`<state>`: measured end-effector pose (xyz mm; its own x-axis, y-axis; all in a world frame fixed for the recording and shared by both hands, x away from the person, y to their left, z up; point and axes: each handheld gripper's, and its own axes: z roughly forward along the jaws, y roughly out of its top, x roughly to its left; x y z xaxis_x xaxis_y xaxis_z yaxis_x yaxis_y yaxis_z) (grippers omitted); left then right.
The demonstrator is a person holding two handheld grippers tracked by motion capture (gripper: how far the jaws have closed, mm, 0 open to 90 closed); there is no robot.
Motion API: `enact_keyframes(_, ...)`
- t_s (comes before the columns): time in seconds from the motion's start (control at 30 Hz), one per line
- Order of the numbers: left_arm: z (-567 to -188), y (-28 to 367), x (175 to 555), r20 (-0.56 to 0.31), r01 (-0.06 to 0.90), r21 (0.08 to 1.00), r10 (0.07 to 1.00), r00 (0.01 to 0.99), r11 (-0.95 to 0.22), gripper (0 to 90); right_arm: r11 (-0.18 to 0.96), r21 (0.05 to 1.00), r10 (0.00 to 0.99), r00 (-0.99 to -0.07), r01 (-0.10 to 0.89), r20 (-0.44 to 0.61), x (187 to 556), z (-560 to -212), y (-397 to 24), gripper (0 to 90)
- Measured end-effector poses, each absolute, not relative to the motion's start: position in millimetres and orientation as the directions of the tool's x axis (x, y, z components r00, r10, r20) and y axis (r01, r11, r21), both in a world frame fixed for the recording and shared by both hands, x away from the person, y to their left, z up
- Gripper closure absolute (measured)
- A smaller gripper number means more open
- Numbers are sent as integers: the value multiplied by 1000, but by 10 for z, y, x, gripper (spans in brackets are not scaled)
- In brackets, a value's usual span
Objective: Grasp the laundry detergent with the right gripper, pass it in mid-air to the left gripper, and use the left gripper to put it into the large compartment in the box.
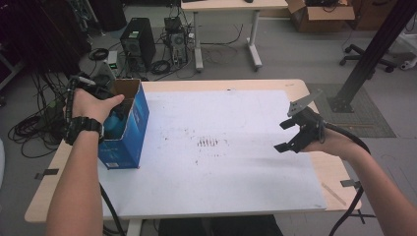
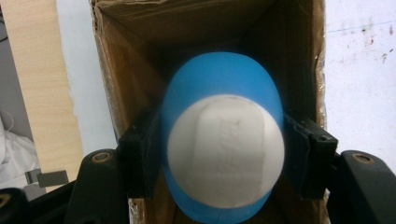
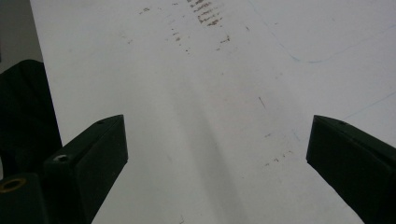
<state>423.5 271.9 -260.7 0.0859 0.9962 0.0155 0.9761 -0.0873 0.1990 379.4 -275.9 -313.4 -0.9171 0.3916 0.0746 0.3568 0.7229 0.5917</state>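
Observation:
A tall blue cardboard box [image 1: 130,130] stands open-topped at the left edge of the white board [image 1: 221,177]. My left gripper [image 1: 114,114] reaches down into its mouth, largely covered by the hand. In the left gripper view, the left gripper [image 2: 224,156] is shut on a rounded blue object with a white end [image 2: 226,149], its pads pressing both sides, inside the box's brown walls [image 2: 126,84]. My right gripper [image 1: 282,135] hovers at the board's right side. Its jaws stand wide open over bare board in the right gripper view [image 3: 217,135].
The wooden table [image 1: 51,172] carries the board, which has dark smudges [image 1: 209,142] near its middle. On the floor behind are a computer tower [image 1: 137,42], tangled cables [image 1: 34,128], another table [image 1: 226,29], a cardboard box [image 1: 322,14] and a black post [image 1: 373,54].

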Motion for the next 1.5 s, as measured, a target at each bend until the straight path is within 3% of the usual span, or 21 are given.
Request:
enact_keyframes(1.13,-2712,2705,4214,29,976,192,995,101,-104,371,723,589,393,-916,360,78,3758,-3175,-2768,54)
enact_keyframes(1.5,-2648,2654,4199,39,973,191,991,125,-130,297,726,583,398,-914,366,79,3745,-3180,-2777,55)
